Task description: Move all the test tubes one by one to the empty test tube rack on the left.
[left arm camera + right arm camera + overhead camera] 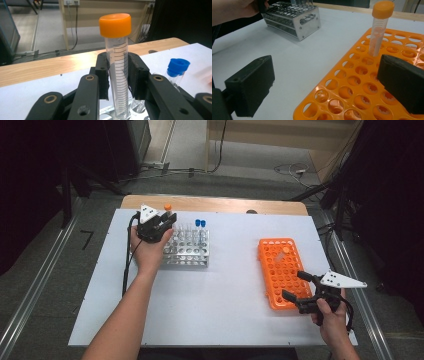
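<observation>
On the white tabletop [225, 285] the left hand-held gripper [161, 225] was clamped on a clear graduated tube [119, 75] with an orange cap [115, 25]. In the left gripper view both black jaws pressed the tube's sides below the cap, and the tube stood upright with its lower end down at the metal rack [189, 248]. In the high view that gripper sat at the rack's far left corner, held by the left hand [146, 251], with the orange cap just showing above it. Blue-capped tubes [200, 223] stood in the rack towards its far right side; one blue cap [178, 67] showed near the gripped tube in the left gripper view. Well apart to the right lay an orange rack [281, 270] with many round holes. The right hand-held gripper [297, 286], held by the right hand [332, 319], stood with jaws spread wide and empty at the orange rack's near right corner. In the right gripper view one jaw hung over the bare tabletop and the other over the rack's holes. A second orange-capped tube [380, 27] stood upright in a hole farther along that rack, clear of both jaws.
</observation>
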Motion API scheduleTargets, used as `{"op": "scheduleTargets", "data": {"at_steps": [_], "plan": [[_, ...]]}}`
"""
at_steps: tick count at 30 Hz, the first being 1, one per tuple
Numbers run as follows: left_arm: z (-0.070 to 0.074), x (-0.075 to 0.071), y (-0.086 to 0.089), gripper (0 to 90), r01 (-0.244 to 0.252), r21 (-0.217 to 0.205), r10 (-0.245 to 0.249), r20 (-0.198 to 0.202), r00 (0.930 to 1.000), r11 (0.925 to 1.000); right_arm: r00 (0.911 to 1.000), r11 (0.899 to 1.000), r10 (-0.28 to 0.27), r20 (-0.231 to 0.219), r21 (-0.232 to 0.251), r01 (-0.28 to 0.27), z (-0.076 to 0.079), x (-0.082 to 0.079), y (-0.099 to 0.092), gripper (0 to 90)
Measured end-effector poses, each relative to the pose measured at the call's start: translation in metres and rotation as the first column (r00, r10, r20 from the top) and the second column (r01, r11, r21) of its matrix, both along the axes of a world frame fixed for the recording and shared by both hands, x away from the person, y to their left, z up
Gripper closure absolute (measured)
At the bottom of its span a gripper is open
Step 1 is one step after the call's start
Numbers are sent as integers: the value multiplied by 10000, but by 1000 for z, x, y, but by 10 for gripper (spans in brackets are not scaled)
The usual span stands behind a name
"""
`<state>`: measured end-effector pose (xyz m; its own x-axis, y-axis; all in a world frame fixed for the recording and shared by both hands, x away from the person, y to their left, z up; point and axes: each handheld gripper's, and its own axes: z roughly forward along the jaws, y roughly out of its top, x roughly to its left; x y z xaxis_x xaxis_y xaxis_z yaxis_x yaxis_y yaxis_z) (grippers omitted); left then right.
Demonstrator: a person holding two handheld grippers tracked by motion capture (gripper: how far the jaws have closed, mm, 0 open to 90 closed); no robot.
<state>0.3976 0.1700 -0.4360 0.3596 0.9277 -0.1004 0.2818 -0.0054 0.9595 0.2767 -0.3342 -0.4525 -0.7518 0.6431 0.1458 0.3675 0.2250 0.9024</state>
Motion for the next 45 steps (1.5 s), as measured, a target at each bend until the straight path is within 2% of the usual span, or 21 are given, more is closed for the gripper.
{"op": "scheduleTargets", "data": {"at_steps": [6,9,12,14,17,19,21,24,27,29,33,34,37,42,45], "plan": [[1,0,-2,745,-76,-123,78,163,9998,9999,10000,10000,-11,-57,61,11,0,0,0,3],[1,0,-3,745,-139,-29,139,180,9997,9999,10000,10000,15,-50,42,-15,-1,0,1,3],[0,1,-3,750,40,-227,-38,128,9999,9997,10000,10000,-25,-49,25,26,-1,0,1,11],[-3,3,-3,750,172,-299,-174,-82,9998,9994,10000,10000,-42,-65,26,42,-1,0,1,11],[-5,4,-4,750,268,-45,-269,-278,9993,9996,10000,10000,-41,-60,20,41,-1,0,1,12],[-5,3,-6,750,209,69,-207,-282,9994,9998,10000,10000,-30,-62,20,31,-1,0,1,12],[-6,3,-7,747,147,84,-142,-545,9984,9999,10000,10000,-38,-59,12,38,-1,0,1,13],[-5,2,-8,669,201,237,-185,-695,9974,9995,10000,10000,-45,-47,23,45,-1,0,0,13],[-5,2,-8,653,284,276,-259,-868,9959,9992,10000,10000,-81,-45,43,81,-1,1,-1,13],[-5,0,-7,662,296,361,-260,-984,9948,9989,9999,9999,-101,-82,70,101,-1,1,-1,14],[-4,0,-6,797,318,329,-273,-1300,9911,9989,9999,9999,-76,-88,76,76,-1,1,-1,14],[-5,1,-5,804,260,220,-228,-1372,9903,9994,9999,9999,-77,-95,69,78,-1,1,0,14],[-5,3,-3,805,220,-16,-219,-1635,9863,9998,10000,10000,-57,-72,74,58,-1,0,0,14],[-5,2,-3,800,253,98,-231,-1795,9835,9996,9999,9999,-50,-104,99,51,-2,1,0,14],[-4,2,-4,759,253,185,-216,-1807,9833,9995,9999,9999,-49,-111,95,50,-2,1,0,14]]}}
